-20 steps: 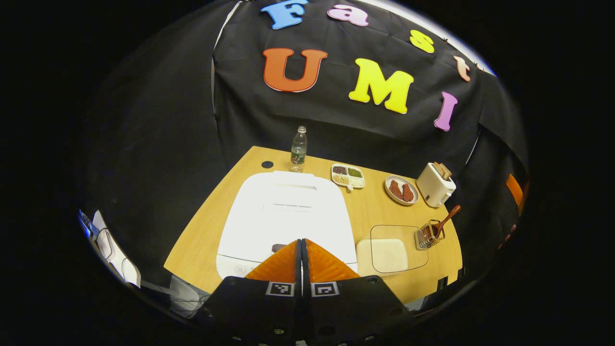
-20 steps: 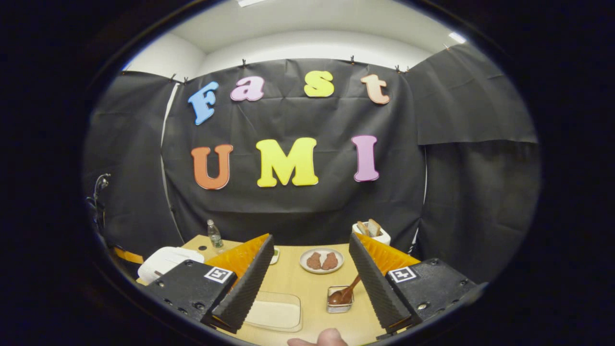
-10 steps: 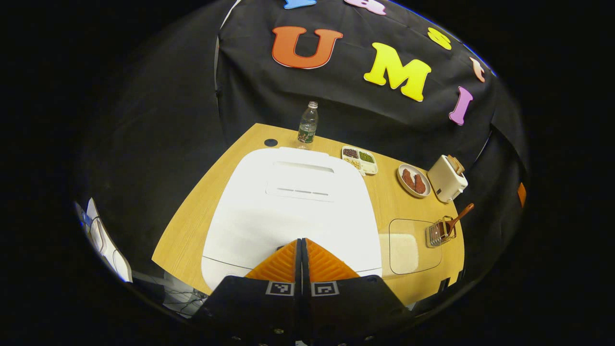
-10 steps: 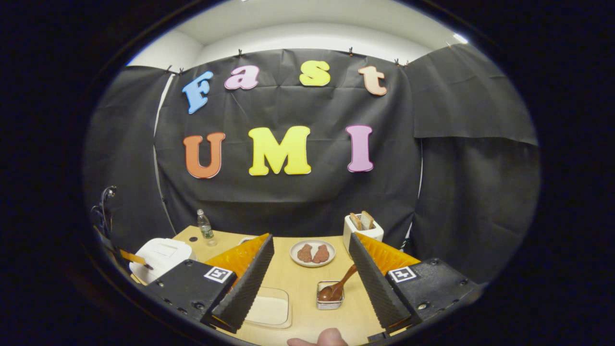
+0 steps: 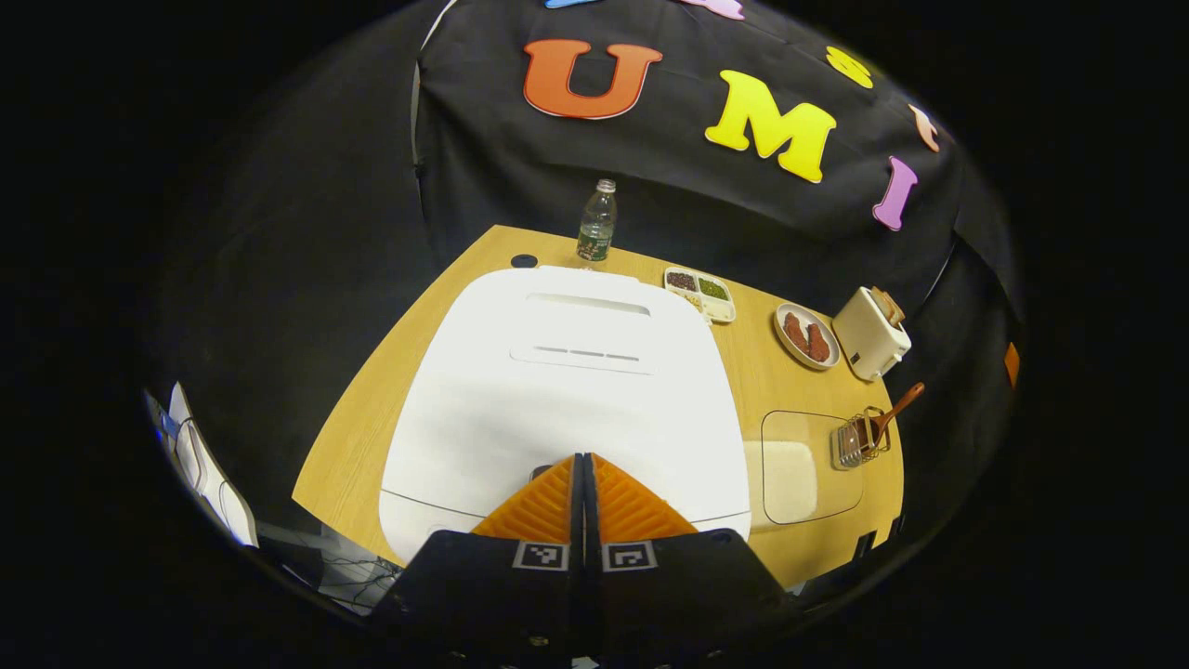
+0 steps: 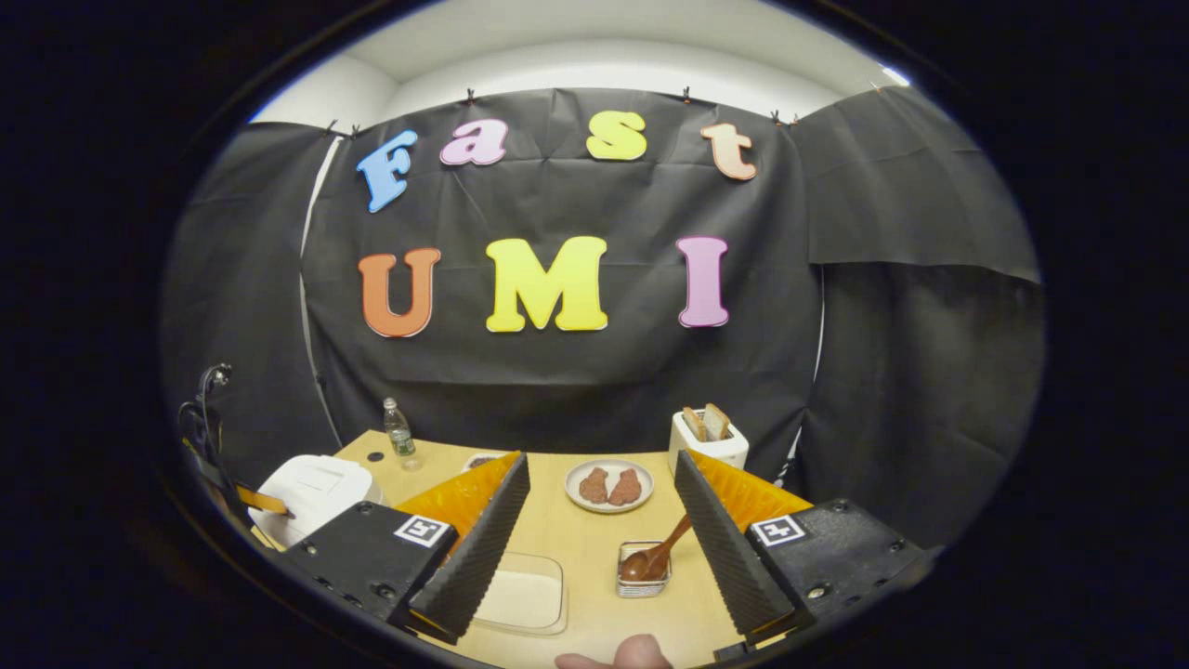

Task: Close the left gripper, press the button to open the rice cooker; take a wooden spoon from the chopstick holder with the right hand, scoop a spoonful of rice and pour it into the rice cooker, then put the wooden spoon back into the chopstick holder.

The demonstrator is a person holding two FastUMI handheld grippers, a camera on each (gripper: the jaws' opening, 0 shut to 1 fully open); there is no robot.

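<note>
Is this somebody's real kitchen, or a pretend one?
It looks like a pretend kitchen set up in a booth. A wooden table holds a white rice cooker, a toaster with bread in it, and a plate of food, but black cloth hangs all around instead of kitchen walls.

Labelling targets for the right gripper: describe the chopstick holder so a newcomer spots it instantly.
Start at the white toaster at the table's back right. Nearer the camera, past the plate, stands the chopstick holder, a small wire basket; alone here, it has a wooden spoon leaning out.

Black tongs [image 5: 582, 462] with square coded markers
</note>
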